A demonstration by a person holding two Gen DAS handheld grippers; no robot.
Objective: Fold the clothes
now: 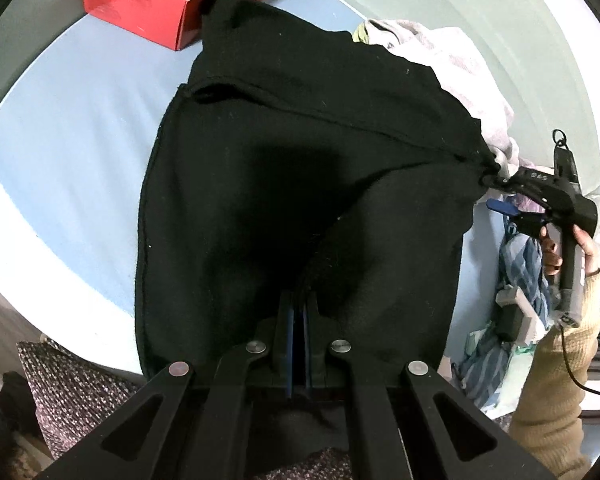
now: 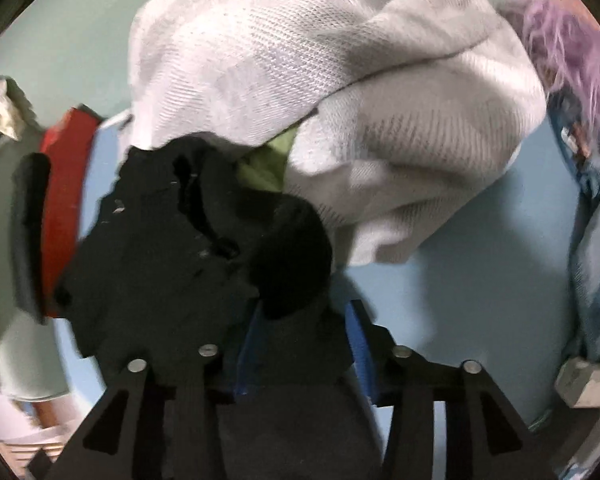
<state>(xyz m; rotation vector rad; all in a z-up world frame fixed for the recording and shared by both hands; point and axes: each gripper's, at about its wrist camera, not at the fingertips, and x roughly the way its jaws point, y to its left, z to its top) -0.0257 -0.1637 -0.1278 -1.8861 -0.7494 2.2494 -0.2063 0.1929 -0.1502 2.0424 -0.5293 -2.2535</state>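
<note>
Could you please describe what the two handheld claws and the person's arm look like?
Both claws, left and right, are matte black linkages with silver rivets and blue finger pads. The right one has a pistol handle and trailing black cable. The beige knit sleeve covers the arm.
</note>
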